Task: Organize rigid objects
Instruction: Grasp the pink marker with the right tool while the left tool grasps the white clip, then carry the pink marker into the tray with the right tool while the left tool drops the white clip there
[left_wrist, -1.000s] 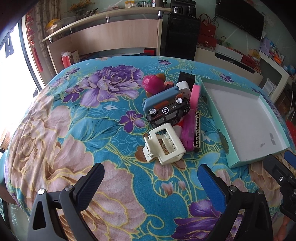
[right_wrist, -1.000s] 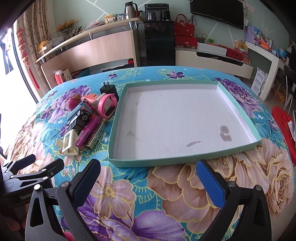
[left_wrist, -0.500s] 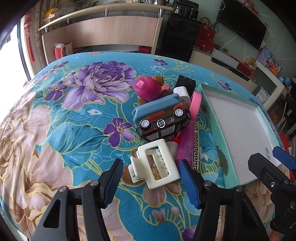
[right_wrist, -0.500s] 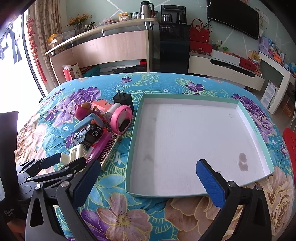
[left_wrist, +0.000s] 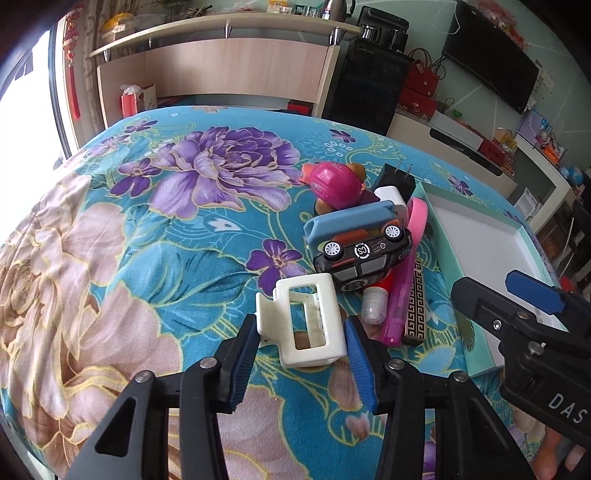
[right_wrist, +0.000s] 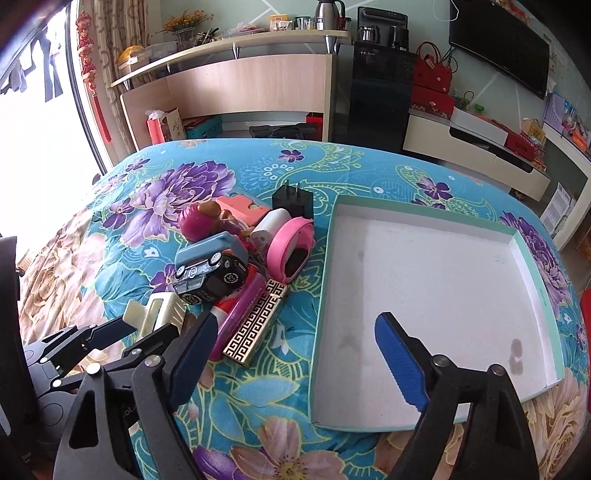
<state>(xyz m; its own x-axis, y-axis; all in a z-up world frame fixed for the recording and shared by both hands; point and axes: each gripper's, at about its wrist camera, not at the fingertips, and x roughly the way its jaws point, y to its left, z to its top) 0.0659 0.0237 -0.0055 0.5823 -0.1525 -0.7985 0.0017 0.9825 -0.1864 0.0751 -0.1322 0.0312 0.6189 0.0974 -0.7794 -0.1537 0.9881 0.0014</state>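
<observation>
The floral blanket (right_wrist: 258, 398) covers the whole surface and carries everything. On it, toward its right edge, lies the shallow mint-rimmed tray (right_wrist: 320, 295), white inside and holding nothing, so it is most likely the place the loose things are meant to go. The clutter sits heaped just beside the tray's left wall, probably so each piece needs only a short carry over the rim.

In that heap, the pink band (right_wrist: 291, 243) leans nearest the tray, with a black plug adapter (right_wrist: 292, 202) upright behind it at the tray's far left corner. A blue case (left_wrist: 351, 219) lies under a black toy car (left_wrist: 364, 254) that is tipped on its side (wheels showing). A magenta-helmeted figure (left_wrist: 336, 184) sits behind them. A gold-patterned bar (right_wrist: 256, 321) and a pink tube (left_wrist: 400, 295) lie side by side, pointing toward the near edge.

The white hair claw (left_wrist: 308, 319) is the nearest piece of the heap and stands free of the pile, which makes it the easy first pick. The left gripper (left_wrist: 301, 365) has its blue pads on either side of the claw, touching or very nearly so; I judge it is closing to clamp, though a firm grip is not certain. The right gripper (right_wrist: 291, 354) hangs spread wide over the tray's near left corner, holding nothing.
</observation>
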